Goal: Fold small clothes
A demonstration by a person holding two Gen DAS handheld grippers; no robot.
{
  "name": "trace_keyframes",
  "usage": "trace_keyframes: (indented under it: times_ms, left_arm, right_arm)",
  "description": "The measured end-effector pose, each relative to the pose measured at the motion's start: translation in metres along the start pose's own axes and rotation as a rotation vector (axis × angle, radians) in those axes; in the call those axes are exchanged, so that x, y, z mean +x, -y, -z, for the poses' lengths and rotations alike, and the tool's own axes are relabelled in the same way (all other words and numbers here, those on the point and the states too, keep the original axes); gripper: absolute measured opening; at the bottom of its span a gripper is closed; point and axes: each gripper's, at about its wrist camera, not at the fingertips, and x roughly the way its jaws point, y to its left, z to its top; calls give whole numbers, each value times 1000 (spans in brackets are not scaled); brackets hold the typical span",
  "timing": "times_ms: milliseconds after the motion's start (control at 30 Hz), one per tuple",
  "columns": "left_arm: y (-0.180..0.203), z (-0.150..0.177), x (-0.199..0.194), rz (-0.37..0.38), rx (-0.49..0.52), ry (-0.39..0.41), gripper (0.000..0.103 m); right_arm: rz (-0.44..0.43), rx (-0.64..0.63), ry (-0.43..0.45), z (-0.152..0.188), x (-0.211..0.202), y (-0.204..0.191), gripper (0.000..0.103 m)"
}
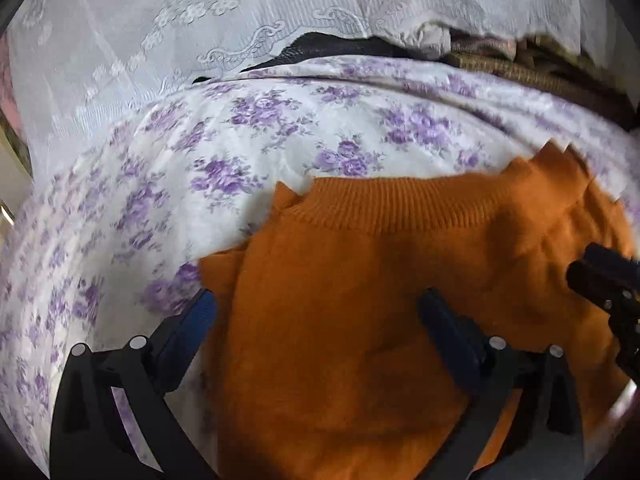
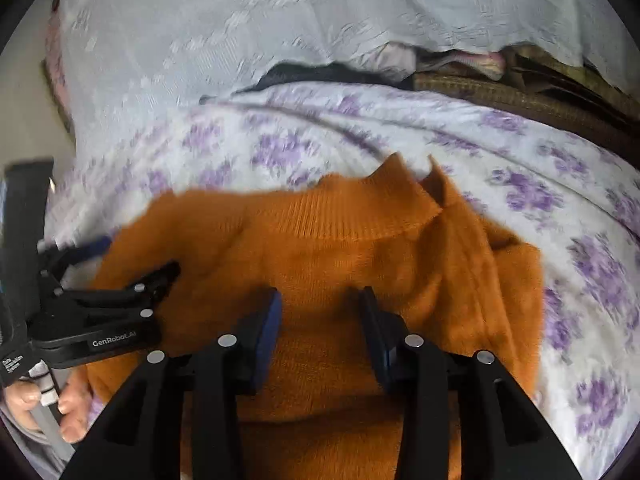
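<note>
Left tool: jaws spread to their widest, with blue pads. One finger stands over the left border of the orange knitted sweater, the other over the knit farther in; nothing is pinched between them. In the right wrist view the same tool enters from the left, and a hand grips its grey handle at the lower left.

Right tool: jaws partly apart, blue pads facing one another above the middle of the sweater's body. No fold of cloth rises between the pads; whether the fingertips touch the knit cannot be told. In the left wrist view its black tip shows at the right margin, over the sweater's right shoulder.

Sweater: lies flat on the bed, ribbed collar pointing away from both tools. On its right side a part is turned inward, leaving a straight lengthwise crease and a squared outer edge. The collar rim is slightly raised at both ends.

Bedsheet: white with purple flower sprays, spread beneath the sweater and visible on its left, right and far sides.

Far edge of the bed: a white lace cloth hangs or lies beyond the sheet, with a dark fabric showing under its hem. At the far right corner lies a heap of brown woven textile and some pale folded pieces.
</note>
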Motion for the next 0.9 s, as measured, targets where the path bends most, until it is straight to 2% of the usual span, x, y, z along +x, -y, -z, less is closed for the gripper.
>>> trace_keyframes:
  times_ms: [67, 167, 200, 267, 367, 433, 533, 600, 667, 800, 833, 900]
  left_arm:
    - [-11, 10, -14, 32, -42, 16, 99]
    - [-18, 36, -32, 57, -36, 7, 99]
    - [-17, 47, -35, 45, -22, -2, 99]
    - [-8, 62, -33, -6, 27, -35, 99]
    - [4, 68, -36, -103, 81, 5, 99]
    - [5, 71, -47, -145, 65, 40, 98]
    - [15, 78, -70, -87, 59, 75, 98]
    - [28, 82, -69, -117, 100, 78, 98]
    - [36, 85, -52, -146, 136, 28, 99]
    - [9, 75, -65, -24, 12, 28, 99]
    - [2, 69, -70, -12, -12, 44, 99]
    - [-3, 52, -70, -38, -25, 59, 99]
  right_arm:
    - [2, -8, 23, 9, -19, -3, 41]
    - [14, -36, 15, 29, -38, -5, 42]
    - [34, -50, -29, 40, -37, -7, 43]
    - [52, -68, -59, 50, -31, -8, 45]
    - [79, -82, -48, 53, -34, -14, 45]
    - [86, -47, -14, 59, -46, -13, 44]
    - [55, -51, -3, 61, -55, -23, 45]
    - [80, -84, -55, 65, -45, -31, 49]
    - [97, -102, -71, 71, -36, -33, 51]
    - [57, -60, -36, 63, -51, -29, 51]
    - [50, -52, -22, 56, -54, -29, 51]
    - [49, -51, -3, 40, -54, -30, 51]
